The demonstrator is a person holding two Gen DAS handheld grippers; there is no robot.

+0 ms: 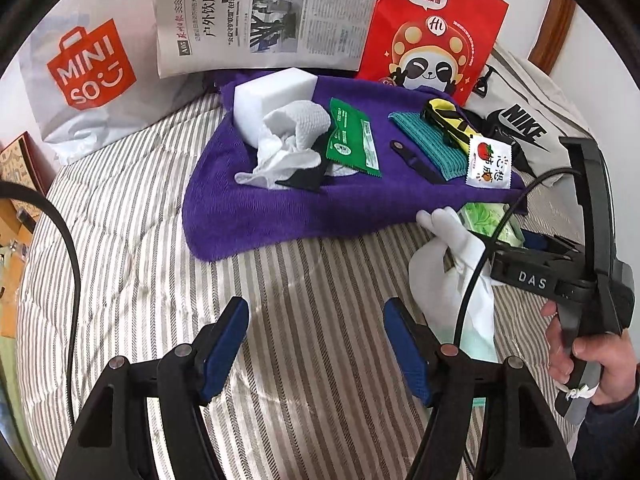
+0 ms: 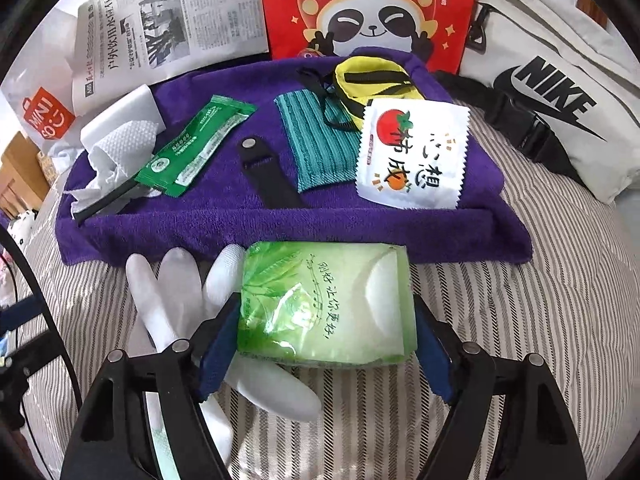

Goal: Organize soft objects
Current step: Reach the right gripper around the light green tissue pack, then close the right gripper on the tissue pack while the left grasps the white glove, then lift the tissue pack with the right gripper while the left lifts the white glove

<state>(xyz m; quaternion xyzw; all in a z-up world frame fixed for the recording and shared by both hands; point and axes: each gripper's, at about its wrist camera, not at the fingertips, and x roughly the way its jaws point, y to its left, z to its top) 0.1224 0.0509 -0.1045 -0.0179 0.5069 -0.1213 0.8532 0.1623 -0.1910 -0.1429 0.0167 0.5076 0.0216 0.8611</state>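
Note:
A purple towel (image 1: 280, 208) (image 2: 280, 216) lies on the striped bed. On it sit a white sponge block (image 1: 272, 96), crumpled white cloth (image 1: 288, 140), a green sachet (image 1: 352, 140) (image 2: 196, 144), a teal cloth (image 1: 428, 144) (image 2: 320, 144), a yellow pouch (image 2: 372, 80) and a white tomato-print packet (image 2: 412, 152). My right gripper (image 2: 324, 344) is shut on a green tissue pack (image 2: 328, 304), just in front of the towel, over a white glove (image 2: 168, 300) (image 1: 448, 264). My left gripper (image 1: 316, 344) is open and empty above the bedding.
A Miniso bag (image 1: 88, 80), a newspaper (image 1: 260, 12), a red panda bag (image 1: 432, 28) and a white Nike bag (image 2: 560, 92) stand behind the towel. A black strap (image 2: 268, 172) lies on the towel. Wooden furniture (image 1: 16, 176) is at the left.

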